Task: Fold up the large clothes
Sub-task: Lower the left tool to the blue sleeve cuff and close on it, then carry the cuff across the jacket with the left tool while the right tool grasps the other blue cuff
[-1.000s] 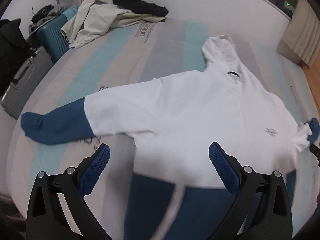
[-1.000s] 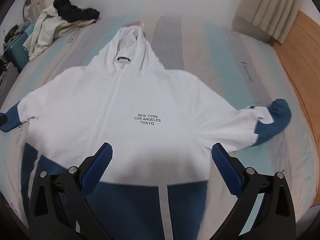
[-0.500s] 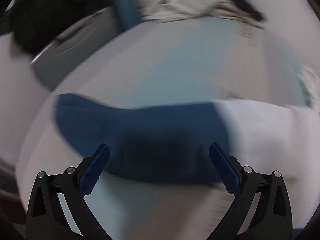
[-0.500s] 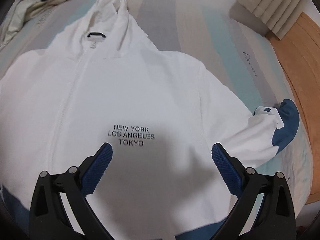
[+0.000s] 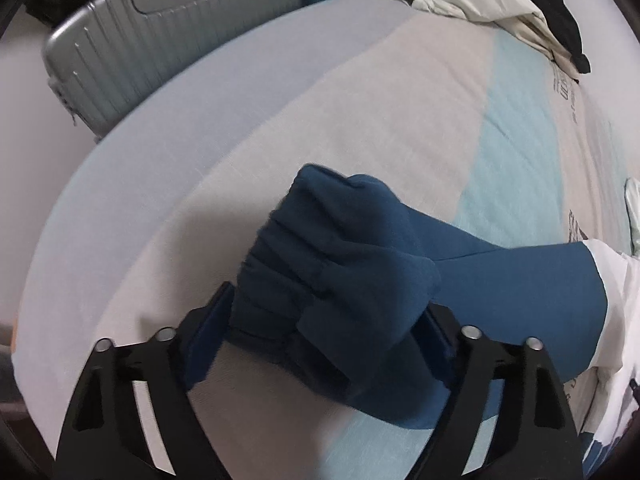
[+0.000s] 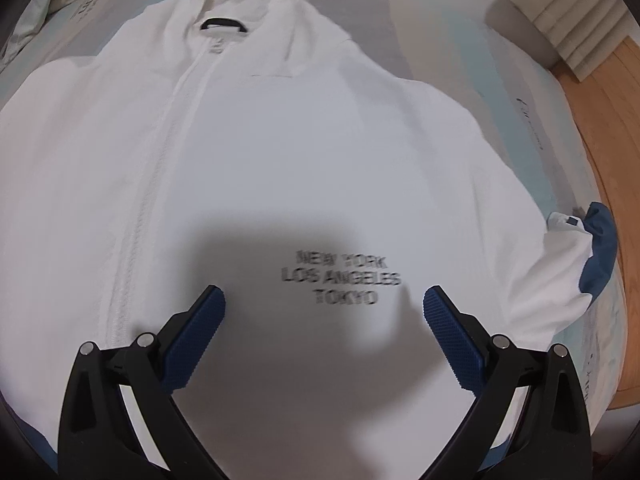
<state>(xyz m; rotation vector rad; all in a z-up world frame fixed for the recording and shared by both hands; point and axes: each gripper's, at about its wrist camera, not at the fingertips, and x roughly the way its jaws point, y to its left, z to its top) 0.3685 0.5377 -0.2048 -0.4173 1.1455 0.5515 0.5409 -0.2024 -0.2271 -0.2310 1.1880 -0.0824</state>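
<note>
We see the white hoodie [image 6: 300, 168] spread flat, front up, on the bed [image 5: 360, 120]. Left tool [image 5: 326, 320] is closing round the bunched blue cuff [image 5: 340, 264] of one sleeve; cuff sits btw the jaws, pads prob. touching cloth, though it hides them. Right tool [image 6: 324, 316] hangs wide apart over the chest print [image 6: 340, 278], holding nothing. Grey suitcase [image 5: 160, 36] stands beside the bed.

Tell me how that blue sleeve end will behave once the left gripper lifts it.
Probably floppy: the blue sleeve end already bunches into soft folds between the closing jaws of the left gripper. Likely light for its size, being thin fabric. It should drag the white hoodie body slightly, since the two are joined.
</note>
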